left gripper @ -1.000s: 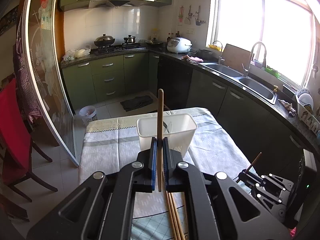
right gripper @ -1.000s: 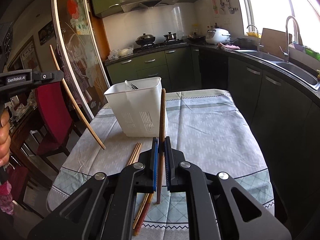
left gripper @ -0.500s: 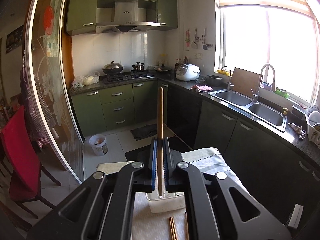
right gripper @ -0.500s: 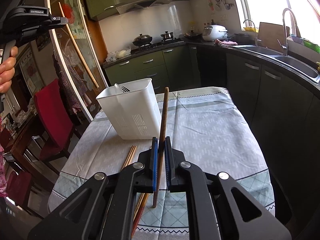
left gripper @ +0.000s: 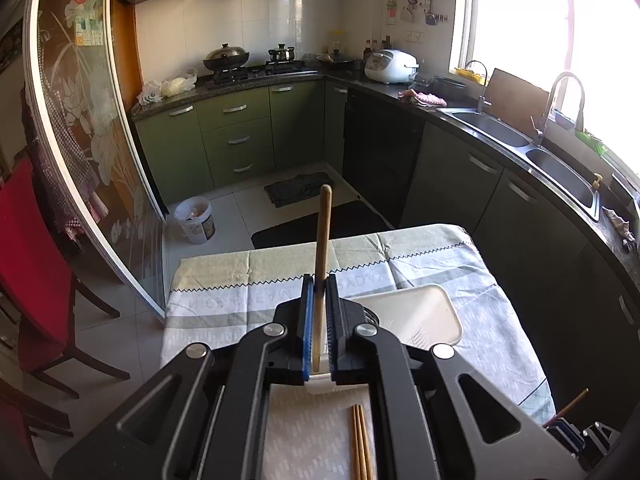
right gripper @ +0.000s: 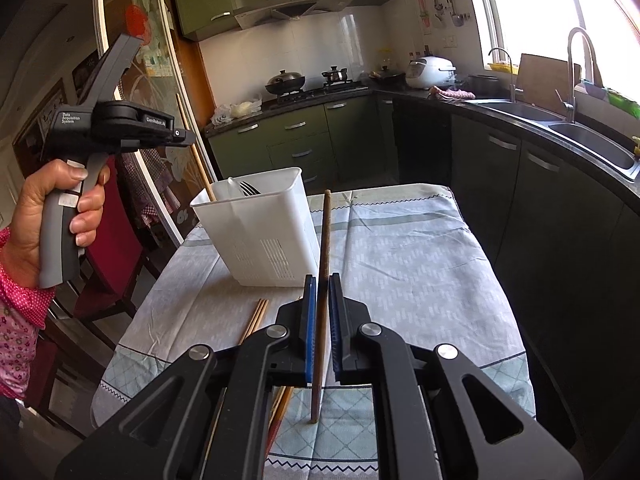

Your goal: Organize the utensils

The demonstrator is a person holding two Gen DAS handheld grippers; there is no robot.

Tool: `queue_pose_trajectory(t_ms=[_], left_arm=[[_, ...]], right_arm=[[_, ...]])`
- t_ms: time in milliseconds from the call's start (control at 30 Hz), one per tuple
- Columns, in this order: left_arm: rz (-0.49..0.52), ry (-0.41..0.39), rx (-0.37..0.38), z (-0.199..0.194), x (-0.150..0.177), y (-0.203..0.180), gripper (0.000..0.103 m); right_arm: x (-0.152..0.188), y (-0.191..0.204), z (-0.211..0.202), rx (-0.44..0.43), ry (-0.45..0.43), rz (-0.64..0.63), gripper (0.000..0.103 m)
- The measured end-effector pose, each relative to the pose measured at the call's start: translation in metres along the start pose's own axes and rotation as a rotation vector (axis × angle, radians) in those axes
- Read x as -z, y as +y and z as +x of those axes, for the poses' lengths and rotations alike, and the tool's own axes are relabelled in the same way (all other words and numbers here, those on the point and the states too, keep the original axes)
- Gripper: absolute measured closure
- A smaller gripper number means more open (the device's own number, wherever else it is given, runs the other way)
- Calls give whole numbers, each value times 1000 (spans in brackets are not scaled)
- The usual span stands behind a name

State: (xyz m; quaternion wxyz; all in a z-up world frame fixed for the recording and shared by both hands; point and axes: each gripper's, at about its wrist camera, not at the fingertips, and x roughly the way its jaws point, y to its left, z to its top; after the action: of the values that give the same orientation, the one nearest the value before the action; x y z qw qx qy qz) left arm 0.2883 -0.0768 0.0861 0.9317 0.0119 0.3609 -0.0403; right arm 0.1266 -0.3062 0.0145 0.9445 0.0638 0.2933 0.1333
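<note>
the left gripper (left gripper: 319, 322) has its jaws clamped on a pale chopstick (left gripper: 321, 264), whose lower end already dips into the white utensil holder (right gripper: 260, 232) standing on the cloth-covered bench (right gripper: 400, 264), where a fork (right gripper: 249, 189) and what may be a spoon already sit. the right gripper (right gripper: 322, 332) waits nearer the bench edge, jaws closed on a darker chopstick (right gripper: 323, 280) held upright. i'd call it partly done: these two still need dropping in, and a few loose chopsticks (right gripper: 254, 318) lie on the cloth beside the holder.
</note>
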Motion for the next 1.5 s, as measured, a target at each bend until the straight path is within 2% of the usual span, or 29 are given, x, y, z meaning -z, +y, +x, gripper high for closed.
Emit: queue_pose_trajectory(t_ms=[133, 333, 400, 533, 567, 667, 767, 833, 1167, 1400, 1500], left_arm=[[-4, -9, 20, -7, 7, 6, 89], [-2, -70, 42, -42, 18, 15, 89], [12, -73, 47, -49, 26, 17, 89], [12, -43, 84, -52, 37, 23, 89], [8, -39, 90, -51, 38, 24, 89], [1, -37, 103, -53, 42, 27, 89], [4, -38, 106, -52, 45, 30, 89], [4, -34, 108, -51, 46, 31, 89], [-1, -24, 128, -44, 55, 35, 89], [2, 7, 136, -41, 71, 38, 83], [6, 38, 143, -35, 81, 37, 83]], right_arm=[[-21, 12, -7, -1, -37, -45, 100], [-62, 30, -14, -14, -92, -95, 102], [-72, 26, -5, 10, -71, -88, 102], [-82, -4, 62, 83, 131, -38, 97], [-79, -11, 84, 112, 188, -32, 93], [-61, -34, 145, 149, 364, 18, 91], [-36, -50, 183, 180, 474, 50, 91], [-22, -57, 196, 188, 516, 68, 91], [-8, -56, 224, 276, 606, 39, 91], [-11, -58, 226, 260, 571, 82, 96], [-20, -59, 209, 231, 508, 103, 96]])
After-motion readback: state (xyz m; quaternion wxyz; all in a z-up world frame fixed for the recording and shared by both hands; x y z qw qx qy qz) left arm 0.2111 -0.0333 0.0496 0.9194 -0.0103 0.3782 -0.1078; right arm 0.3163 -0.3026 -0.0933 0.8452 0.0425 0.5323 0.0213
